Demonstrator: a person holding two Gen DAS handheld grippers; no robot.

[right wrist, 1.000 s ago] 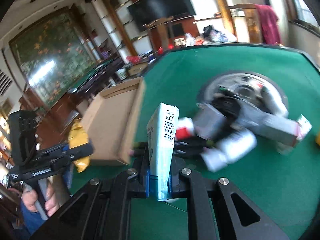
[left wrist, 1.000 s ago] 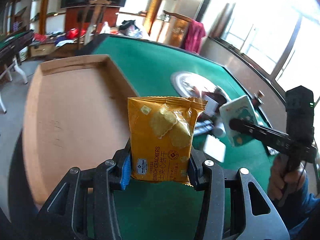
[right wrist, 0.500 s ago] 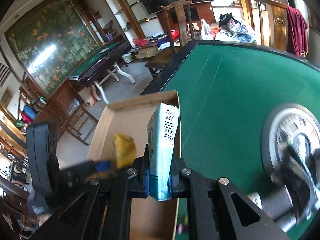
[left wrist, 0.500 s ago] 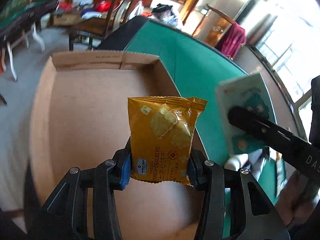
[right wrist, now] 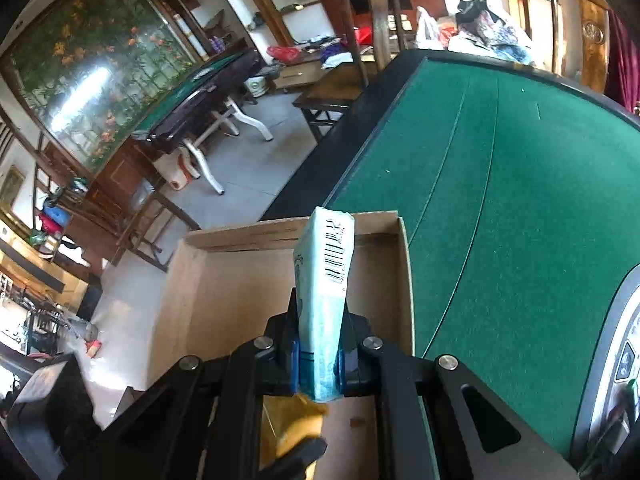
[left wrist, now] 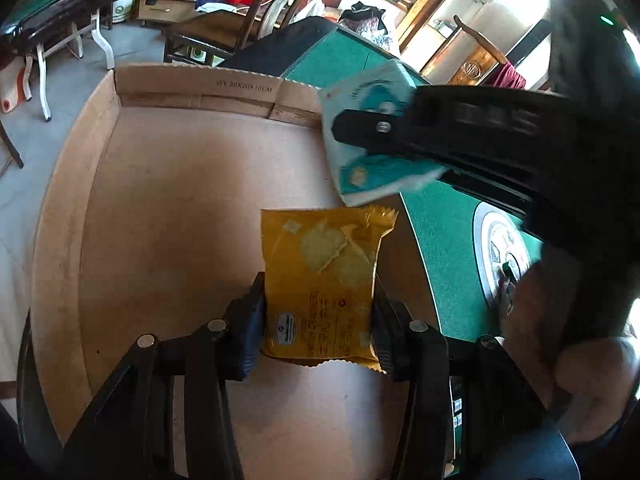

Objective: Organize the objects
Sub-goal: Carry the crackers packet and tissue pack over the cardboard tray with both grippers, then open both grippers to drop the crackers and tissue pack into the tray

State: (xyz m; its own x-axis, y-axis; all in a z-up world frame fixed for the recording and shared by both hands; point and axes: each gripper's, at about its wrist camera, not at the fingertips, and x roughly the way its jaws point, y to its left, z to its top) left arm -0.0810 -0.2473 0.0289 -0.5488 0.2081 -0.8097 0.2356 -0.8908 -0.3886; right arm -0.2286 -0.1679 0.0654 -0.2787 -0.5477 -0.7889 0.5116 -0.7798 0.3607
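My left gripper [left wrist: 318, 334] is shut on a yellow packet of sandwich crackers [left wrist: 320, 280] and holds it upright over the open cardboard box [left wrist: 160, 208]. My right gripper [right wrist: 318, 354] is shut on a pale teal and white tissue pack [right wrist: 326, 292], edge-on with a barcode, above the box's [right wrist: 224, 288] right side. In the left wrist view the tissue pack [left wrist: 360, 120] hangs over the box's far right corner in the black right gripper [left wrist: 352, 124]. The yellow packet [right wrist: 294, 432] shows below the right gripper.
The box lies at the left edge of a green felt table [right wrist: 500, 200]. A round silver panel [left wrist: 500, 256] is set in the table to the right. Chairs and another green table [right wrist: 192, 92] stand on the floor beyond.
Both grippers have moved left from the pile on the table to above the box, each still holding its packet. The right gripper now hangs close over the box's far right corner.
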